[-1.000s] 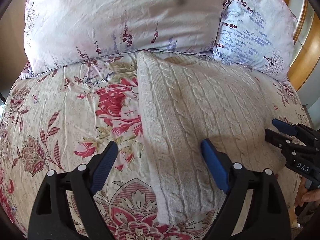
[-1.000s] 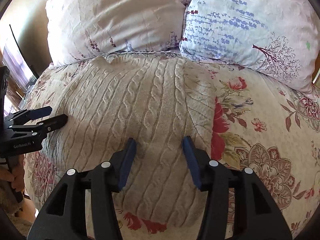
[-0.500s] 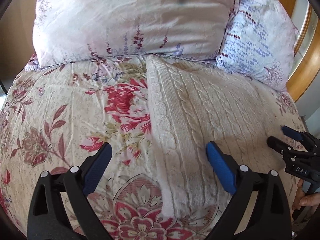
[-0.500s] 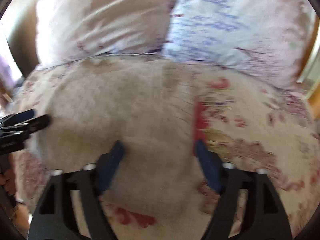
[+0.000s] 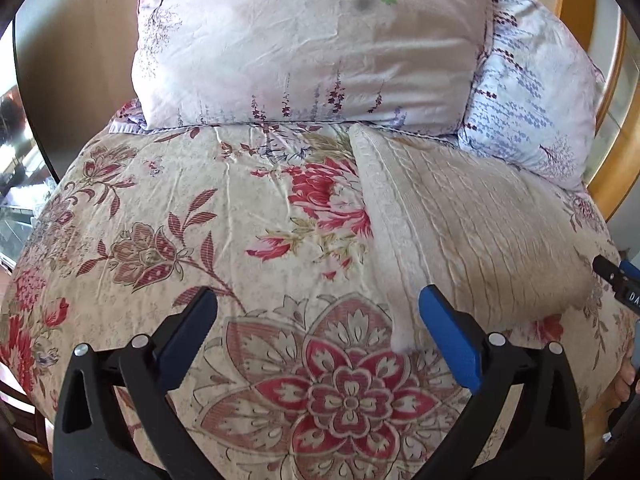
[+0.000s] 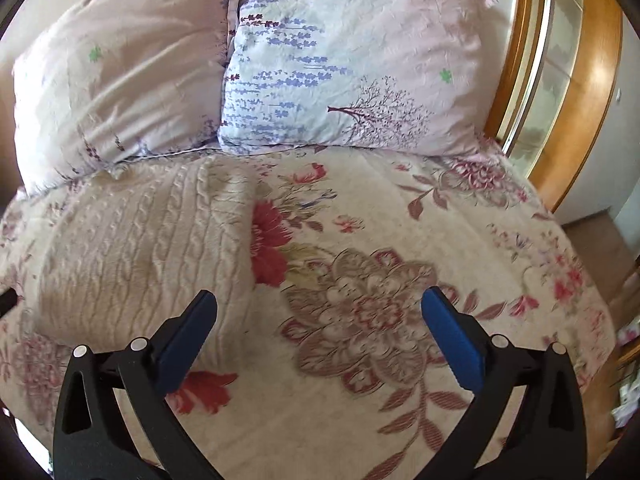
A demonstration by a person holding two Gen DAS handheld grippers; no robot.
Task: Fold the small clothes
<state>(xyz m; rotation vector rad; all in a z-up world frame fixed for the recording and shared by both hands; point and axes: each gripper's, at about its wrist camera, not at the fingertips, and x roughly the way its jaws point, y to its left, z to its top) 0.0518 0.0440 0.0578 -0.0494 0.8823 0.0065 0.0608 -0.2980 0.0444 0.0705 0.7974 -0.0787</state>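
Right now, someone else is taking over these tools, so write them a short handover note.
Left tool: jaws opening, nothing between them, above the bedspread just left of the sweater.
Right tool: jaws opening, nothing held, above the bedspread beside the sweater's right edge.
Sweater: lies flat on the bed, folded into a tidy rectangle in front of the pillows.
Done: sides appear folded in.
Left: probably a last fold, if wanted; no other clothes are in view.

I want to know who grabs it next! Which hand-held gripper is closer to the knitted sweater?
Roughly equal. The left hand-held gripper has its right finger over the sweater edge. The right hand-held gripper has its left finger over its other edge. Both are opening, holding nothing.
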